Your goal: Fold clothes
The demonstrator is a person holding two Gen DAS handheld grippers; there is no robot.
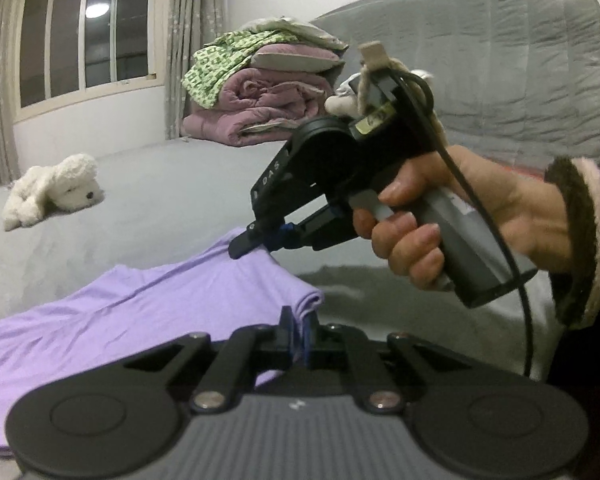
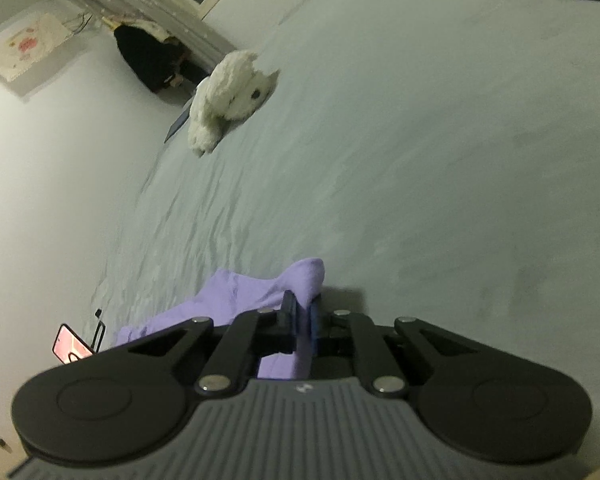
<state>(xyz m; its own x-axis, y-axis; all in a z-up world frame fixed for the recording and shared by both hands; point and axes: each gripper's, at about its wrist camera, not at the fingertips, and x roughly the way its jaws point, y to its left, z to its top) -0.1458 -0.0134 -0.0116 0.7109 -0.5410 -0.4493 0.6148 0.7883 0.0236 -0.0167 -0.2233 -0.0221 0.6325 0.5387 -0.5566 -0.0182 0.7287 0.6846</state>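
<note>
A light purple garment [image 1: 120,312] lies spread on the grey bed sheet [image 1: 172,184], stretching off to the left. At the bottom of the left wrist view, my left gripper [image 1: 299,332] is shut on a folded edge of the garment. A person's hand [image 1: 440,216] with a fleece cuff holds my right gripper [image 1: 256,242], which pinches another corner of the same cloth a little farther back. In the right wrist view, the right gripper [image 2: 302,314] is shut with a bunch of purple garment [image 2: 252,292] rising between its fingers.
A white plush dog [image 1: 56,188] [image 2: 232,96] lies on the bed's far left. Folded pink and green blankets [image 1: 260,96] are stacked at the back by a grey padded headboard [image 1: 500,60]. A lit phone [image 2: 70,346] stands beside the bed's edge.
</note>
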